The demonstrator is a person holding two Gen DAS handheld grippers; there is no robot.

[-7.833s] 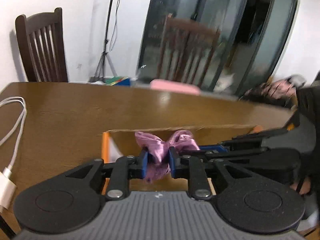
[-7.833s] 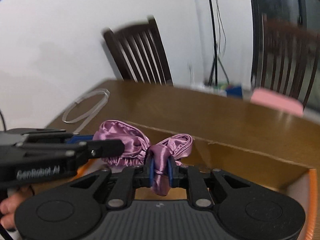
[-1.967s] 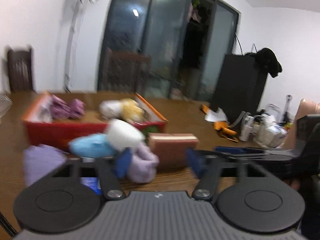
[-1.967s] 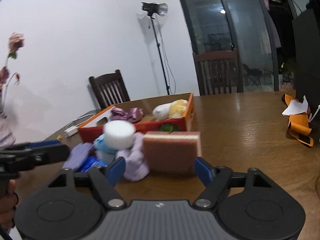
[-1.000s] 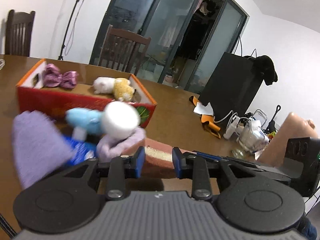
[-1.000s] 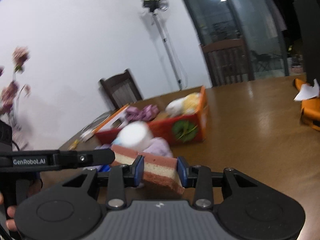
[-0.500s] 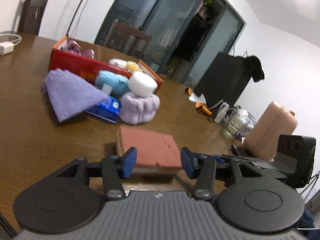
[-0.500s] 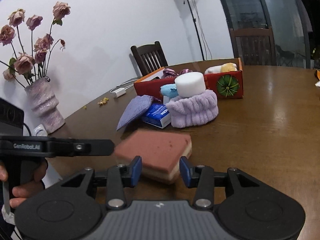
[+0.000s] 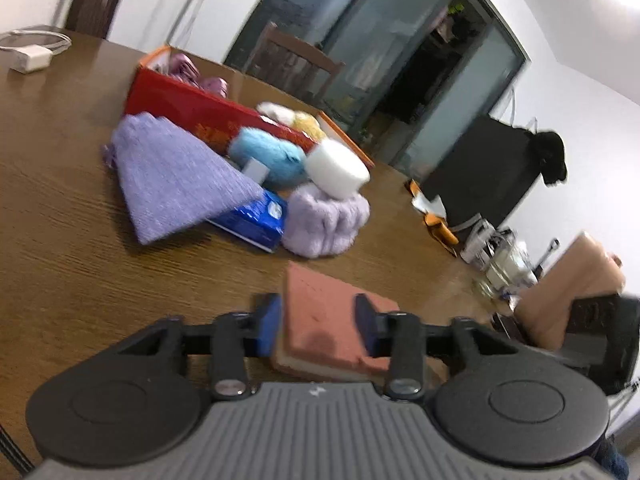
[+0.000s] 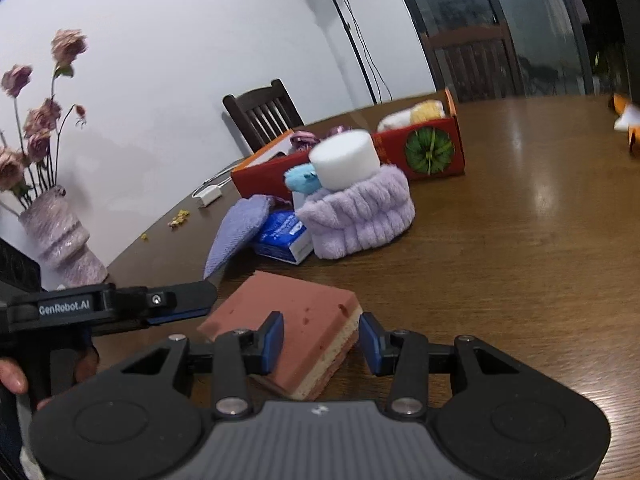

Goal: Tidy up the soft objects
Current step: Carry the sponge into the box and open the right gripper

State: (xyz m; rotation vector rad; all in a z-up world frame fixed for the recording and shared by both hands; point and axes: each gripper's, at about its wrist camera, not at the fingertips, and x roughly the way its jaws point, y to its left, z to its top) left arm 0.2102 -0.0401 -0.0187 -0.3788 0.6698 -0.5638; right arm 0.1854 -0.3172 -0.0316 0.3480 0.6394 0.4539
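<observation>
Two grippers frame the sponge (image 10: 288,320), which lies flat on the table (image 10: 520,240) near the pile in front of the box (image 10: 424,152). To lift it well, each should close squarely on opposite side faces, gently, because foam gives. The left gripper (image 9: 316,326) and the right gripper (image 10: 322,342) both stand open around the sponge; whether the pads touch it I cannot tell.

Dining room at night, from where I sit

White wall (image 10: 168,32), dark glass doors (image 9: 360,52), wooden chairs (image 10: 262,114), light stand (image 10: 344,20), brown table (image 10: 520,240).
</observation>
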